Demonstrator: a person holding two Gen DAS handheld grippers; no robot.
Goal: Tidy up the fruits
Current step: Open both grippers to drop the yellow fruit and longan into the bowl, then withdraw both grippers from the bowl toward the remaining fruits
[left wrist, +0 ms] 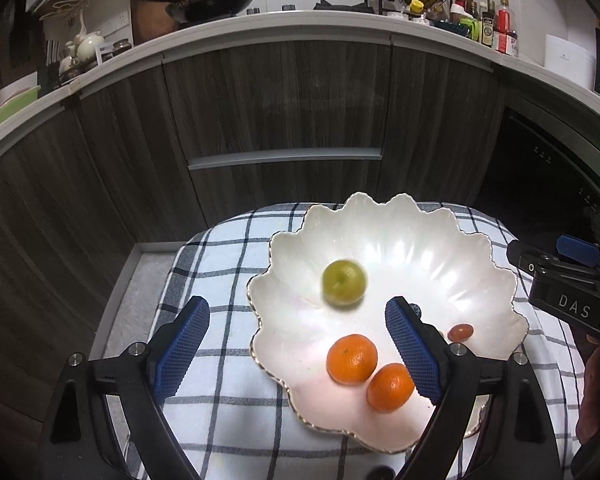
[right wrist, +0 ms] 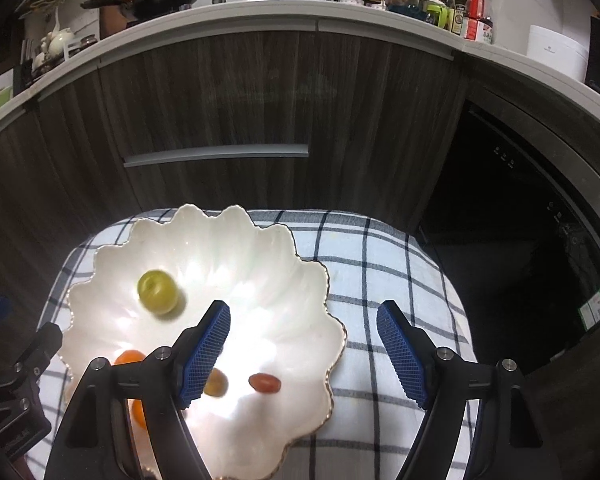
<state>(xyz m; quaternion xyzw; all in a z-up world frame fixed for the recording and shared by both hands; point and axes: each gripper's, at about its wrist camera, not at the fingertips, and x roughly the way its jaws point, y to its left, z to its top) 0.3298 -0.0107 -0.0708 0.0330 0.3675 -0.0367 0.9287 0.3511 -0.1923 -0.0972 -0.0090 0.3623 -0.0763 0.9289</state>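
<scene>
While both claws hang open and empty over the scalloped white bowl [left wrist: 380, 240], the green fruit [left wrist: 344, 282] shows blurred near the bowl's middle, so it is probably rolling. Left claw [left wrist: 298, 344]: jaws wide apart, nothing between them, straddling the bowl's near-left rim. Right claw [right wrist: 304, 354]: jaws likewise spread, left pad over the bowl, right pad over the checked cloth [right wrist: 380, 280]. Already in the bowl: two oranges [left wrist: 352, 359] touching each other at the near side, a small red oval fruit [right wrist: 264, 383], and a small olive-coloured fruit [right wrist: 216, 383] just beside it, partly hidden by the right claw's pad. No fruit visible outside the bowl. Judgement: sorting looks near complete. To finish well, wait for the green fruit to settle, then lift both claws straight up, clear of the gilt rim, to avoid tipping the bowl
</scene>
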